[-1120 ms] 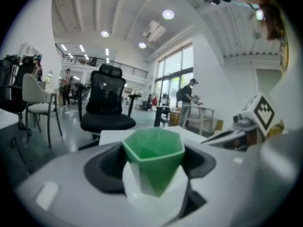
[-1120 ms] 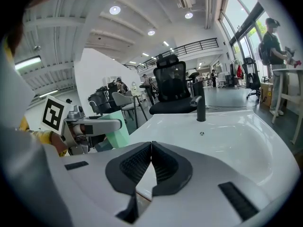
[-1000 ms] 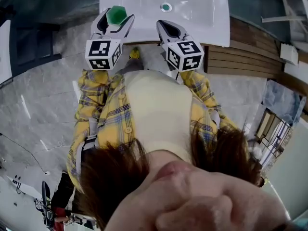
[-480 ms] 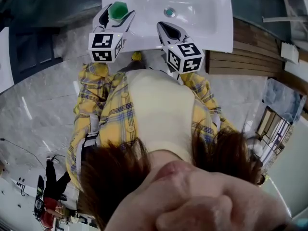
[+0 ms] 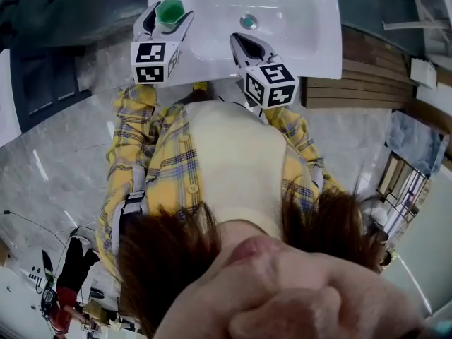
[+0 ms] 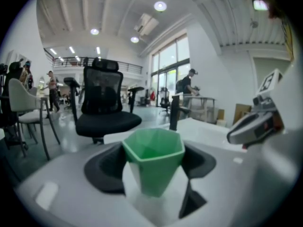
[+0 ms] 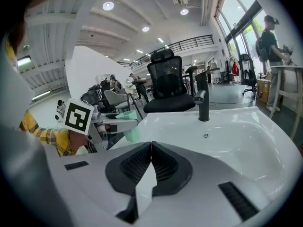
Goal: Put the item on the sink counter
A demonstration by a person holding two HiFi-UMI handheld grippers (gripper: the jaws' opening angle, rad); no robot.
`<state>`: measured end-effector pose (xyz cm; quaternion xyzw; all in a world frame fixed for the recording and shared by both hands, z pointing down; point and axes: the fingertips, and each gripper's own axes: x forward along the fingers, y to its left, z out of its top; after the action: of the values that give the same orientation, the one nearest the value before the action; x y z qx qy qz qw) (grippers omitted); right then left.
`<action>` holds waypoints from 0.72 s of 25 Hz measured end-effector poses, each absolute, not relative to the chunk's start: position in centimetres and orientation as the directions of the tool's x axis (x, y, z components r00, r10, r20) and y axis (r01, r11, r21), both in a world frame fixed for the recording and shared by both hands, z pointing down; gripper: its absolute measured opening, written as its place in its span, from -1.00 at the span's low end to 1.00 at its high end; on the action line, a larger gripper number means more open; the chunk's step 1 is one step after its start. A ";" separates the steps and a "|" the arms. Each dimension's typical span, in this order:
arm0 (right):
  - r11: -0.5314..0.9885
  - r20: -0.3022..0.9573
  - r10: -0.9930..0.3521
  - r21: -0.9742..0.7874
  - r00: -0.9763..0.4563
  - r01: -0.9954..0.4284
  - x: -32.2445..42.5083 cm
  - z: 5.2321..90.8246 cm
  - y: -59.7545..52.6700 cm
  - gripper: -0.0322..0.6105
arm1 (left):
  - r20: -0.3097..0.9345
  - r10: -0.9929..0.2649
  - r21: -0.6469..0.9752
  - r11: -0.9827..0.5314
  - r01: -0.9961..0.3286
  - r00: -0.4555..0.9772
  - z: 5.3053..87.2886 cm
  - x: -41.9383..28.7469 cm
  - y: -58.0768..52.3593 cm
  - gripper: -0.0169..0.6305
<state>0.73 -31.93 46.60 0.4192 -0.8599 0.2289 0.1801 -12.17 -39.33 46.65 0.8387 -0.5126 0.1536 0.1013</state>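
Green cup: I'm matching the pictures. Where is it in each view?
Head view: cup top left, in the left gripper.
Left gripper view: cup low centre, between the jaws.
Right gripper view: cup small, left of middle.
Shared landmark: the white sink.

Green cup (image 6: 154,160) filling the left gripper's (image 5: 168,14) finger gap, bare sink counter (image 5: 212,66) below, open basin (image 7: 232,136) ahead of the right gripper's (image 7: 151,162) fingers, black faucet (image 7: 203,103) upright beyond.

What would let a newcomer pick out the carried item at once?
Find the white sink in the head view. Above its left rim, the left gripper is shut on a cup. Bright green with faceted sides, it stands out from the white and grey around it.
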 end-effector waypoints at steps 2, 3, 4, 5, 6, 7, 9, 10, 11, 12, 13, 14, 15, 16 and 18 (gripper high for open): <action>0.541 0.504 -0.638 -0.245 -0.583 -0.804 0.4 46.7 -32.1 -0.86 | 0.360 -0.832 0.006 -0.451 -0.892 0.423 46.8 -12.6 -39.9 0.09; 0.540 0.505 -0.637 -0.246 -0.582 -0.805 0.2 46.8 -32.3 -0.86 | 0.359 -0.833 0.000 -0.451 -0.893 0.421 46.8 -12.9 -40.3 0.09; 0.539 0.506 -0.637 -0.247 -0.582 -0.805 0.1 46.9 -32.4 -0.86 | 0.358 -0.835 -0.006 -0.450 -0.893 0.418 46.9 -13.0 -40.6 0.09; 0.539 0.506 -0.637 -0.248 -0.582 -0.805 0.0 46.9 -32.5 -0.86 | 0.358 -0.836 -0.014 -0.450 -0.893 0.415 47.0 -13.1 -40.9 0.09; 0.539 0.506 -0.637 -0.248 -0.582 -0.805 0.1 47.0 -32.5 -0.86 | 0.359 -0.838 -0.023 -0.449 -0.893 0.412 47.1 -13.1 -41.2 0.09; 0.539 0.507 -0.636 -0.248 -0.582 -0.805 0.1 47.0 -32.5 -0.86 | 0.361 -0.839 -0.033 -0.449 -0.893 0.408 47.1 -13.0 -41.4 0.09; 0.539 0.508 -0.635 -0.248 -0.582 -0.805 0.1 46.9 -32.5 -0.86 | 0.365 -0.839 -0.050 -0.449 -0.892 0.402 47.3 -13.1 -41.7 0.09; 0.539 0.509 -0.635 -0.248 -0.582 -0.805 -0.1 46.9 -32.5 -0.86 | 0.367 -0.839 -0.055 -0.451 -0.891 0.402 47.4 -13.2 -41.9 0.09; 0.538 0.510 -0.634 -0.249 -0.581 -0.805 -0.3 46.9 -32.6 -0.86 | 0.368 -0.839 -0.058 -0.452 -0.890 0.402 47.5 -13.3 -42.2 0.09; 0.537 0.511 -0.634 -0.249 -0.580 -0.806 -0.4 47.0 -32.7 -0.86 | 0.367 -0.839 -0.058 -0.452 -0.890 0.402 47.7 -13.4 -42.4 0.09; 0.535 0.513 -0.634 -0.249 -0.579 -0.807 -0.4 47.1 -32.8 -0.86 | 0.366 -0.839 -0.058 -0.452 -0.890 0.402 47.8 -13.5 -42.7 0.09; 0.533 0.514 -0.634 -0.250 -0.577 -0.808 -0.4 47.1 -32.8 -0.86 | 0.364 -0.841 -0.060 -0.450 -0.891 0.401 48.0 -13.5 -42.8 0.09; 0.532 0.515 -0.635 -0.250 -0.576 -0.809 -0.3 47.2 -32.8 -0.86 | 0.361 -0.843 -0.062 -0.449 -0.892 0.399 48.1 -13.5 -43.0 0.09; 0.530 0.515 -0.636 -0.250 -0.575 -0.810 -0.3 47.3 -32.7 -0.86 | 0.356 -0.845 -0.063 -0.447 -0.892 0.398 48.2 -13.5 -43.1 0.09; 0.526 0.516 -0.638 -0.249 -0.571 -0.813 -0.2 47.4 -32.7 -0.86 | 0.348 -0.848 -0.064 -0.446 -0.893 0.399 48.3 -13.5 -43.2 0.09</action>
<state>-0.19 -32.66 47.37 0.4247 -0.8540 0.2376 0.1842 -13.49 -43.19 48.30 0.8337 -0.5221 0.1671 0.0663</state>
